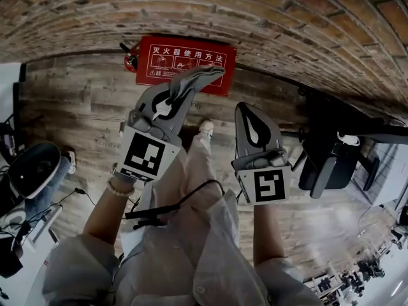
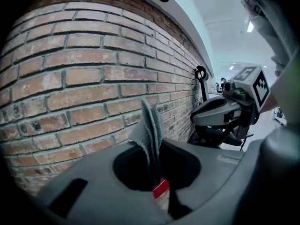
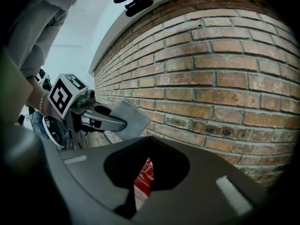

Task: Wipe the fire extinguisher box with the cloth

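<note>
The red fire extinguisher box (image 1: 185,59) with white print stands on the wood floor against the brick wall (image 1: 255,11). My left gripper (image 1: 177,97) is shut on a grey cloth (image 1: 199,78), whose free end hangs over the box's front edge. In the left gripper view the folded cloth (image 2: 149,130) sticks up between the jaws, with a strip of the red box (image 2: 161,189) below it. My right gripper (image 1: 247,112) hovers to the right of the box, shut and holding nothing. In the right gripper view the box (image 3: 144,178) shows through the jaw gap, and the cloth (image 3: 131,118) is at the left.
The person's legs and a white shoe (image 1: 205,127) are between the two grippers. A black stand with a dark seat (image 1: 331,161) is at the right. A blue and white object (image 1: 35,167) and cables (image 1: 76,193) lie at the left.
</note>
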Demonstrator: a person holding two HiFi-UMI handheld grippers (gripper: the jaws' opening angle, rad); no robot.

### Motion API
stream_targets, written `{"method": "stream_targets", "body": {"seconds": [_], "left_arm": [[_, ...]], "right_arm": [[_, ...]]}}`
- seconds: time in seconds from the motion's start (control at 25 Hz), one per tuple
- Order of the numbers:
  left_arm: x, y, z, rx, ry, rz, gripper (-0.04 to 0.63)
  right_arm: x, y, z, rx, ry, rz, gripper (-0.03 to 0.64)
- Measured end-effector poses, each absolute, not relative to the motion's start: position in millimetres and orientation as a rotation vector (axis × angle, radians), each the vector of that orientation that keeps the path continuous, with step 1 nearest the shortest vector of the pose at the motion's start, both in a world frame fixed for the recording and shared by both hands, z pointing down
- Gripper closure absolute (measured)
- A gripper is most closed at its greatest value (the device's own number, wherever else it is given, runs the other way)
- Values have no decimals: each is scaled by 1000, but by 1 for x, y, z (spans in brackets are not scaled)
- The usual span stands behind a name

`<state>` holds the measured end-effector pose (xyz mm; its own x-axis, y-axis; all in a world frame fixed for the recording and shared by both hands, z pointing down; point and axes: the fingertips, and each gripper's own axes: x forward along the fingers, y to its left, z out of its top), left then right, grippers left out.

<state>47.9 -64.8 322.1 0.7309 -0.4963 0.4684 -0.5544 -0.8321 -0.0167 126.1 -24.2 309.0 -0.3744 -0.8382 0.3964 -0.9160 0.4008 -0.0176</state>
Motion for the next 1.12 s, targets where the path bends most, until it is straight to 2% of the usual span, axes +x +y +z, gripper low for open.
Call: {"method": "stream_targets", "body": {"seconds": [1.12], "left_arm": [[146,-114,492,2574,-746,802,583]], "right_arm": [[171,-41,393,1483,-2344,401,609]]}}
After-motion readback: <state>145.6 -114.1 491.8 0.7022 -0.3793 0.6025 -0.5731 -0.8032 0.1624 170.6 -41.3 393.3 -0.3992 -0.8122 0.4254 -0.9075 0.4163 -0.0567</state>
